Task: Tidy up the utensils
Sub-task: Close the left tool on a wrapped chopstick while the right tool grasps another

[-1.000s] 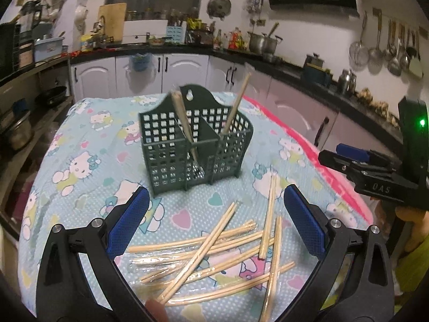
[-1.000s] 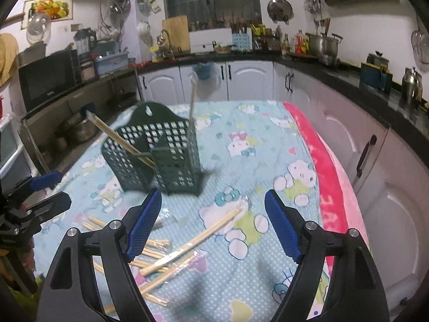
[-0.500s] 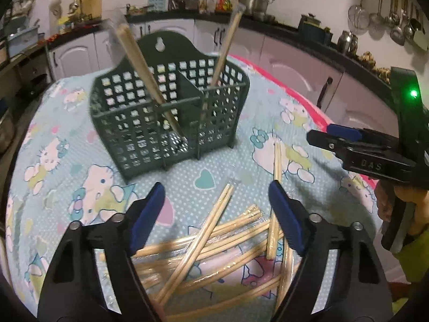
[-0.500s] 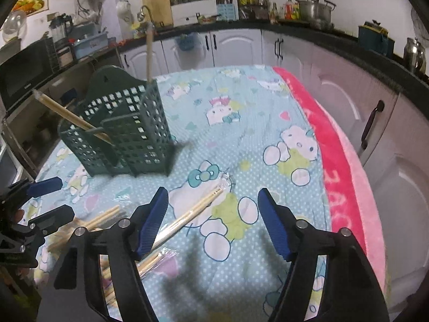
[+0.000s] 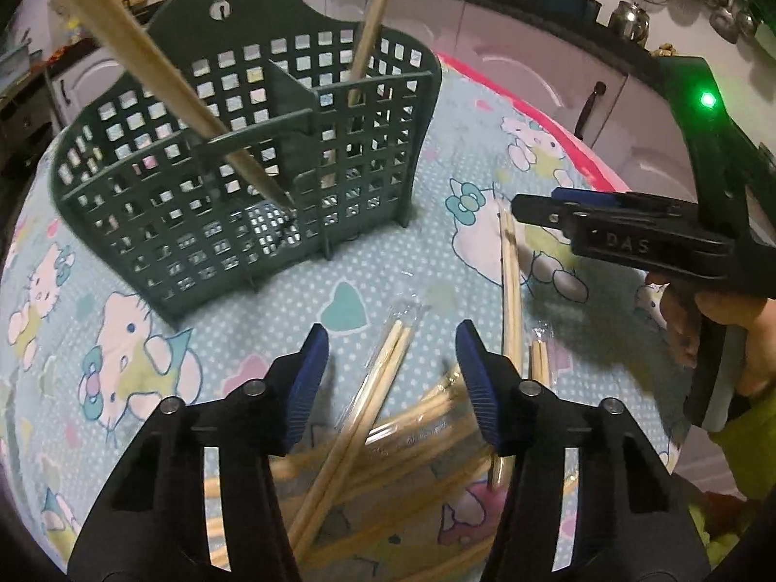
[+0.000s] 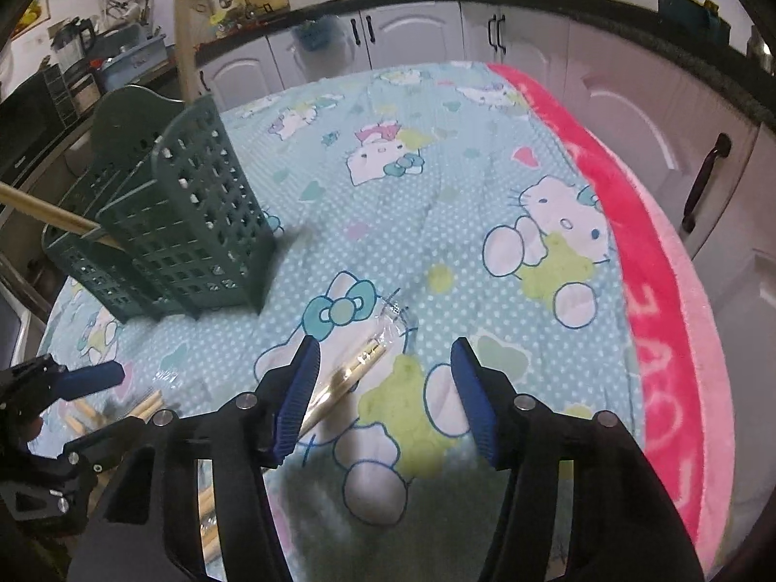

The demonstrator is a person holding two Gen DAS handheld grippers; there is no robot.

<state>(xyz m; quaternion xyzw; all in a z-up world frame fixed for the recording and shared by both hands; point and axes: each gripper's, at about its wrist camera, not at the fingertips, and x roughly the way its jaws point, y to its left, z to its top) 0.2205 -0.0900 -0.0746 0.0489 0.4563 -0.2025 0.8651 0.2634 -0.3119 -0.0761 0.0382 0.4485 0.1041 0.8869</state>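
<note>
On the tabletop, which a cartoon-print cloth [image 5: 145,339] covers, a dark green utensil basket [image 5: 252,160] stands upright. It already holds one wrapped pair of chopsticks in each of its two compartments. Many more wrapped chopsticks [image 5: 388,417] lie in a loose heap near the front edge, just before the basket.

The left gripper [image 5: 390,378] hovers over this heap. Its jaws have just been closing and now stand half open, with one wrapped pair [image 5: 383,373] between the blue pads but not yet pressed. The right gripper [image 6: 383,388] is above the single pair [image 6: 359,368] that lies apart on the right side of the heap. Its jaws have also just been closing and are half open; the pair is close to the left pad, and nothing is gripped.

The step in hand seems to be the picking up of the next chopsticks, one pair for each hand. The next move probably calls for lowering each gripper a little more, centring the pair between the pads, closing firmly on the slippery wrapper, then lifting and turning the pair upright to drop it in a compartment.
</note>
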